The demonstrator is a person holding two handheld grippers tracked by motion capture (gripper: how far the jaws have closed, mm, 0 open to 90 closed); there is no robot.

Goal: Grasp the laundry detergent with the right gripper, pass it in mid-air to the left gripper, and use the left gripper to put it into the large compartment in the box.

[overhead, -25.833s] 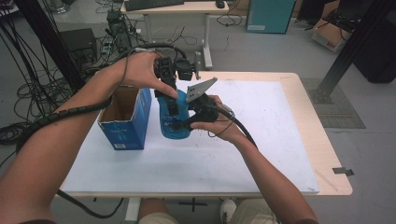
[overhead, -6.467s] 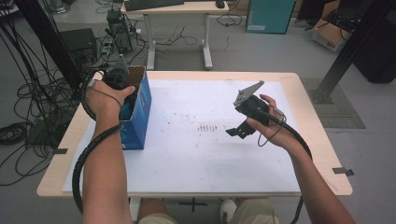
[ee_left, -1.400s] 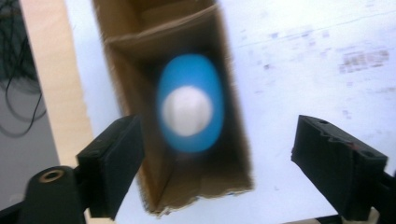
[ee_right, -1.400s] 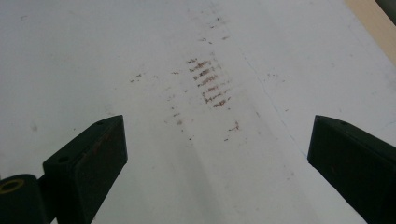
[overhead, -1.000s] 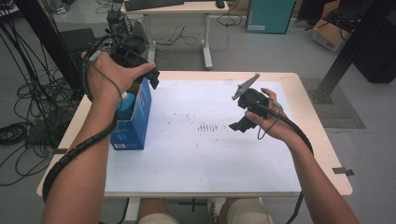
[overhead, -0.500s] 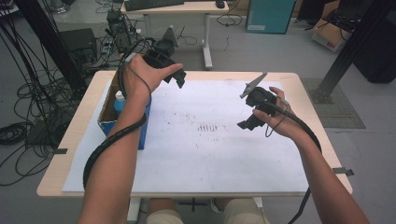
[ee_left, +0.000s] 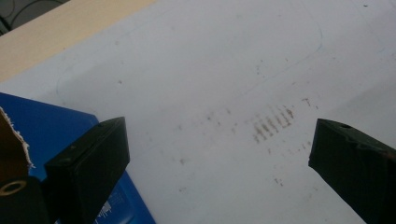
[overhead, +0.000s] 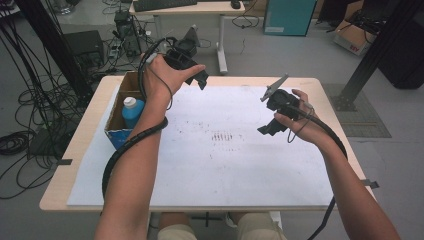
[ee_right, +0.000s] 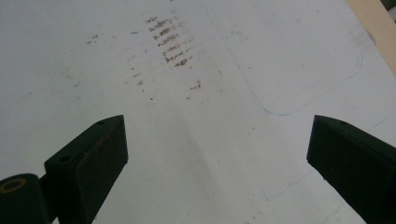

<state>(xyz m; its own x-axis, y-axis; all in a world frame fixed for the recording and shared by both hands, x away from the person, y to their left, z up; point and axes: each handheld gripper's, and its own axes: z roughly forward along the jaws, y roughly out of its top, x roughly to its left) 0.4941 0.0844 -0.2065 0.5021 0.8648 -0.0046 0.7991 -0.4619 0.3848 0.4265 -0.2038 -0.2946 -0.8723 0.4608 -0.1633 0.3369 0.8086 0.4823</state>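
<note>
A blue bottle with a white cap (overhead: pixel 132 111) stands inside a blue cardboard box (overhead: pixel 118 134) at the table's left side. My left gripper (overhead: pixel 199 79) is raised above the table's far left, to the right of the box, open and empty; a corner of the box (ee_left: pixel 56 135) appears beside its left jaw. My right gripper (overhead: pixel 266 129) hovers over the right half of the white sheet (overhead: pixel 220 165), also open with nothing between its jaws. Both gripper views look down on the stained sheet (ee_right: pixel 196 70).
The white sheet covers most of the wooden table (overhead: pixel 75 150) and carries brown smudges (overhead: pixel 222 136) at its middle. Cables (overhead: pixel 30 110) and equipment lie on the floor to the left. A second desk (overhead: pixel 200 7) stands beyond the far edge.
The left gripper has swung right, away from the box, and now hangs over the table's far edge. The bottle's cap shows in the box. The right gripper has shifted slightly.
</note>
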